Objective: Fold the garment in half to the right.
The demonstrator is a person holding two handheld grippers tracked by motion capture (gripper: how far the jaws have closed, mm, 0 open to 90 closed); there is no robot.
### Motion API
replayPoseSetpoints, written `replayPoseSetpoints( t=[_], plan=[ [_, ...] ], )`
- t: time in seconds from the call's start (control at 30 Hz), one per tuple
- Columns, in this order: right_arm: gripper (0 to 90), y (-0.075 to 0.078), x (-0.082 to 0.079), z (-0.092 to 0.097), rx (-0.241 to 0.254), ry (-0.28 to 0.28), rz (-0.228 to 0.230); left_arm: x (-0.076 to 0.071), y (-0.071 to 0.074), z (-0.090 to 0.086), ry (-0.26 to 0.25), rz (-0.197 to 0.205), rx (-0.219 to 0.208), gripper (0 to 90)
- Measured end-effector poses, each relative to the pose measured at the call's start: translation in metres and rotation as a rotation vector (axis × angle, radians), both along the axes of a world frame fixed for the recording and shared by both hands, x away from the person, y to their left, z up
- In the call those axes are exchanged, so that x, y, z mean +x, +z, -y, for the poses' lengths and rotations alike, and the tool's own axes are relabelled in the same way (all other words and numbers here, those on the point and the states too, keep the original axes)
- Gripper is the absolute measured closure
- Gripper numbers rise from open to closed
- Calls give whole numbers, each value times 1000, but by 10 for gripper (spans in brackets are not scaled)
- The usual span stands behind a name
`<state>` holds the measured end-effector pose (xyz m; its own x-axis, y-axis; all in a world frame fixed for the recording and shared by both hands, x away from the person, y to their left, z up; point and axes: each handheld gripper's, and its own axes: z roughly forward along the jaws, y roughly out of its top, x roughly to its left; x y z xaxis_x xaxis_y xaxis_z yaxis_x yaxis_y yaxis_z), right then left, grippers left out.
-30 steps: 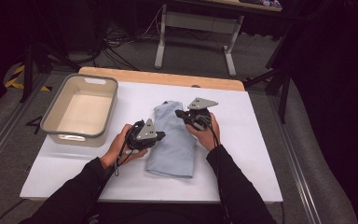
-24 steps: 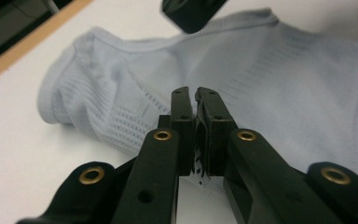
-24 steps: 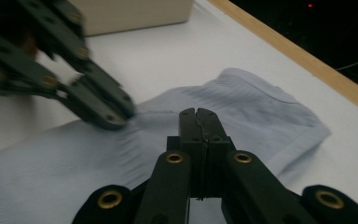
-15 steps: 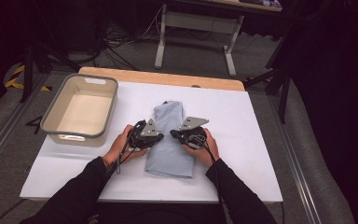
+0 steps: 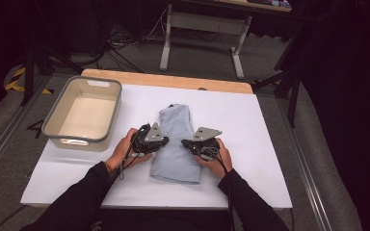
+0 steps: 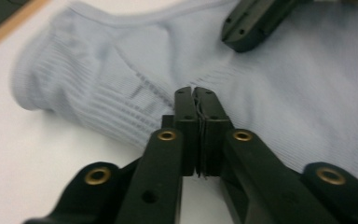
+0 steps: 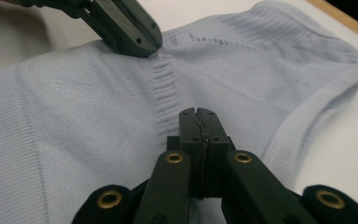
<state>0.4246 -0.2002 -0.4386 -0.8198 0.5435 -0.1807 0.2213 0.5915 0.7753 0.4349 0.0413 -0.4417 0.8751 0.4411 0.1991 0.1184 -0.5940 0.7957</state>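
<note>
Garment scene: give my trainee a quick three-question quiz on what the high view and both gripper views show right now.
1. True or false: the left gripper and the right gripper are both shut.
2. Which side of the garment does the bin stand on in the high view? A) left B) right C) nearer the person
3. Fill in: the garment lies folded on the white ____.

Key:
1. True: in each gripper view the fingers meet with no gap, tips over the pale blue ribbed cloth.
2. A.
3. Board; a strip of wooden table shows beyond its far edge.
</note>
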Motion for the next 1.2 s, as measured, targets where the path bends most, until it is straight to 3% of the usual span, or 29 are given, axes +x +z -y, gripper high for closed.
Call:
replayPoseSetpoints(
  t=[0.07,0.17,0.3,0.43,0.5,0.57,0.8,0.93,1.07,1.2],
  plan=[
    [900,4,-1,4,14,-12,17,2,3,-1,-6,-7,-36,833],
    [899,6,-2,7,26,-33,36,4,5,4,-8,3,-40,830],
    [900,3,-2,6,15,-43,31,11,2,11,-10,-2,-2,845],
    [900,-4,-2,9,2,-50,15,21,-5,9,14,-26,25,856],
    [900,-6,-2,12,-5,-58,8,24,-8,8,16,-44,18,856],
    [900,-10,-3,16,0,-65,-4,25,-9,8,20,-40,41,854],
    [900,-13,-10,29,-6,-82,4,27,-9,6,28,-39,34,848],
    [900,-9,-12,37,10,-95,-7,25,-1,1,46,-29,-23,849],
    [900,2,-12,44,69,-117,-2,16,7,-3,21,-35,-37,837],
    [887,7,-19,43,72,-103,21,-1,13,-9,-20,-13,-37,822]
  ],
)
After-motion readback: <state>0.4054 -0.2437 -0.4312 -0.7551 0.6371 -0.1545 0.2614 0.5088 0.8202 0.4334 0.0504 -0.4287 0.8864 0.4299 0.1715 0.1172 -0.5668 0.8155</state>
